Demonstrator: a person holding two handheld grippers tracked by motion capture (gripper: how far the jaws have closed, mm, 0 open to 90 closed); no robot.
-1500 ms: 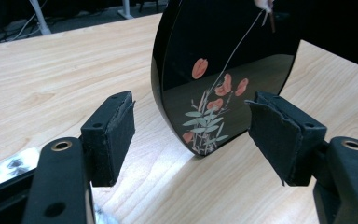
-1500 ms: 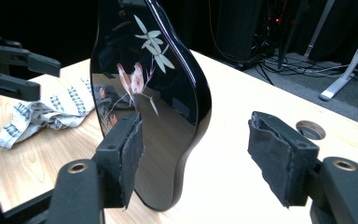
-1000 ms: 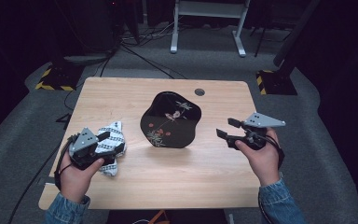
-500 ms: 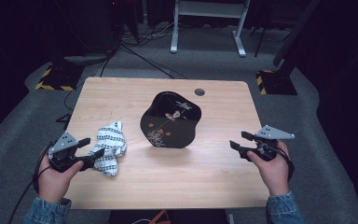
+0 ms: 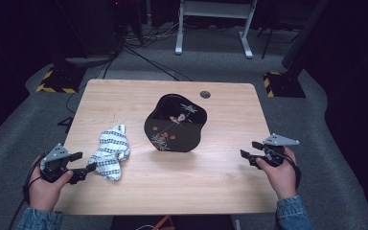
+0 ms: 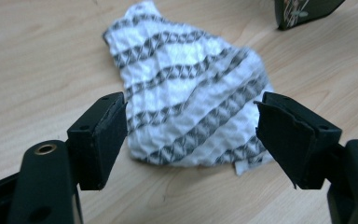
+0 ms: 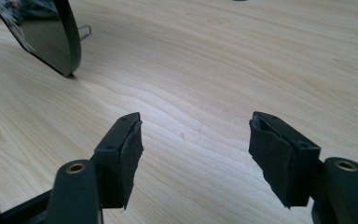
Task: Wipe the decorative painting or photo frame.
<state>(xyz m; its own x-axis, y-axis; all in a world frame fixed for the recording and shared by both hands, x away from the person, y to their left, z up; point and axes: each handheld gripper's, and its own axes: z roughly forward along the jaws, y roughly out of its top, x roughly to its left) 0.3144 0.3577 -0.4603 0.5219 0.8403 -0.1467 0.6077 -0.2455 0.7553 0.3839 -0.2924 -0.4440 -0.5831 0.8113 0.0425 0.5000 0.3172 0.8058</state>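
Patterned cloth (image 5: 110, 152), crumpled white with dark zigzag bands, lies at the table's (image 5: 172, 187) eight o'clock, just ahead of the left gripper (image 5: 87, 170), jaws apart and empty. Black lacquer plate (image 5: 175, 123) stands propped near centre. Right gripper (image 5: 247, 154), at four o'clock, jaws likewise apart over bare wood.

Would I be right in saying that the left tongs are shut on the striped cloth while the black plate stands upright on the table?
Not quite: the left tongs are open, their jaws apart with the striped cloth lying loose on the table beyond them, as the left gripper view shows. The black plate does stand upright on the table.
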